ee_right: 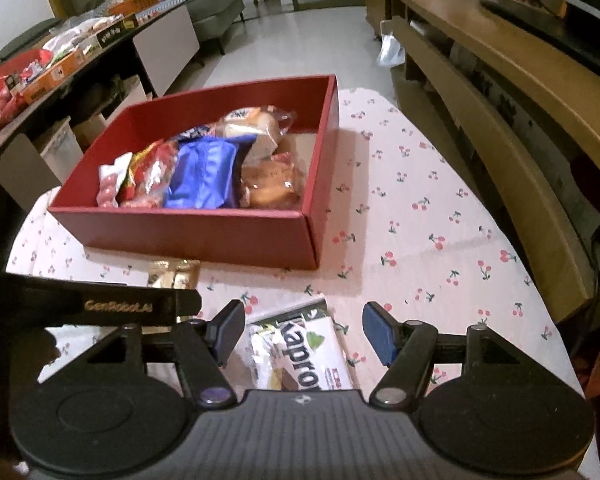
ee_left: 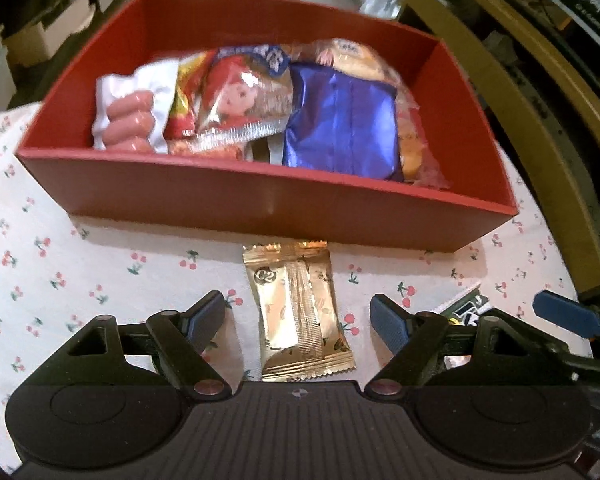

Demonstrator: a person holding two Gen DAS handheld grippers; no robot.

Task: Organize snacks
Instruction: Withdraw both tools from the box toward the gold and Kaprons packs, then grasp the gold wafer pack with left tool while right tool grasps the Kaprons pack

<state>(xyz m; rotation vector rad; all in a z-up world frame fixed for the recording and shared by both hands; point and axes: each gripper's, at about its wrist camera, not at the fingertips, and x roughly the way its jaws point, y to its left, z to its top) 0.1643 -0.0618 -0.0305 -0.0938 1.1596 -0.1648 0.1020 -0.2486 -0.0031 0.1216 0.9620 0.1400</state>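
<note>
Hovering low over the cherry-print tablecloth (ee_left: 60, 264), the left gripper (ee_left: 298, 320) has its fingers spread wide and holds nothing, with the gold foil snack packet (ee_left: 300, 312) lying flat between them, its long axis pointing away toward the near wall of the red cardboard box (ee_left: 260, 208). The right gripper (ee_right: 303, 330) is also released and empty, straddling a white and green wrapped snack (ee_right: 300, 354). Each packet looks ready for a straight pinch across its narrow width, then a lift forward into the box.
</note>
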